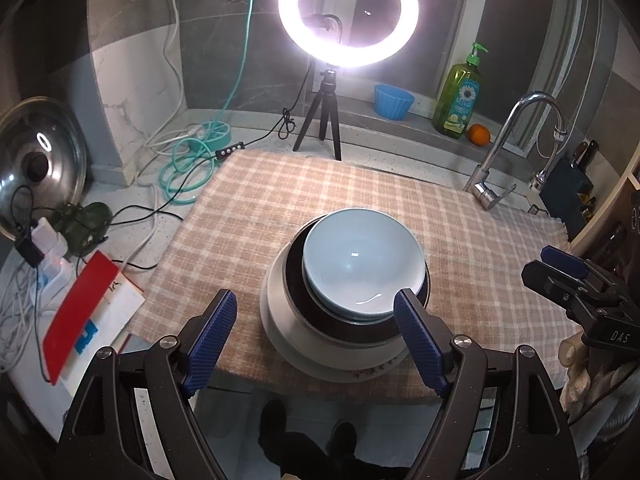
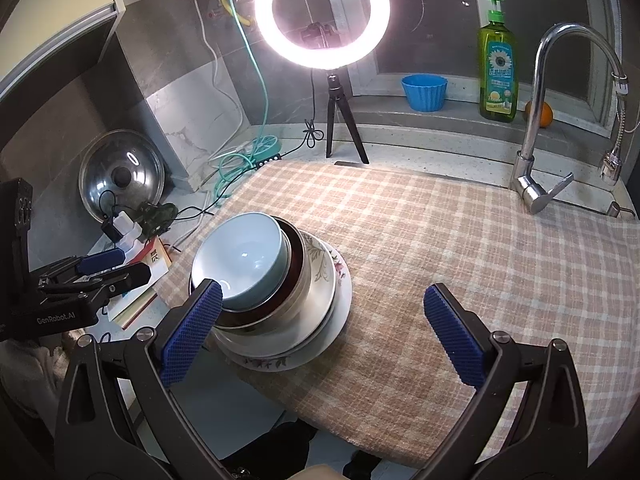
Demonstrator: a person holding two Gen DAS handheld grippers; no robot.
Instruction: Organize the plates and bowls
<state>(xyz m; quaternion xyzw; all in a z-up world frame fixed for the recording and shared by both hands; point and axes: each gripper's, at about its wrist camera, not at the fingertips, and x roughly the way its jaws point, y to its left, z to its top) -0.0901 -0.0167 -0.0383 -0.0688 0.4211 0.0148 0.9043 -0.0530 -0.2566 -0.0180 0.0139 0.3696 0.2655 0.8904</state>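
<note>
A stack of dishes stands near the front edge of the checked cloth (image 1: 280, 200). A pale blue bowl (image 1: 360, 264) sits on top, inside a dark steel-rimmed bowl (image 1: 296, 280), on white plates (image 1: 280, 320). In the right wrist view the blue bowl (image 2: 244, 260) tops a floral plate (image 2: 320, 268). My left gripper (image 1: 316, 336) is open and empty, just in front of the stack. My right gripper (image 2: 324, 332) is open and empty, to the right of the stack; its left finger overlaps the bowl's rim in the image.
A lit ring light on a tripod (image 1: 324, 120) stands behind the cloth. A faucet (image 1: 516, 140) is at the right. A blue cup (image 1: 394, 100), green soap bottle (image 1: 460, 92) and orange (image 1: 479, 135) are on the sill. A pot lid (image 1: 36, 160), cables and books (image 1: 92, 320) lie left.
</note>
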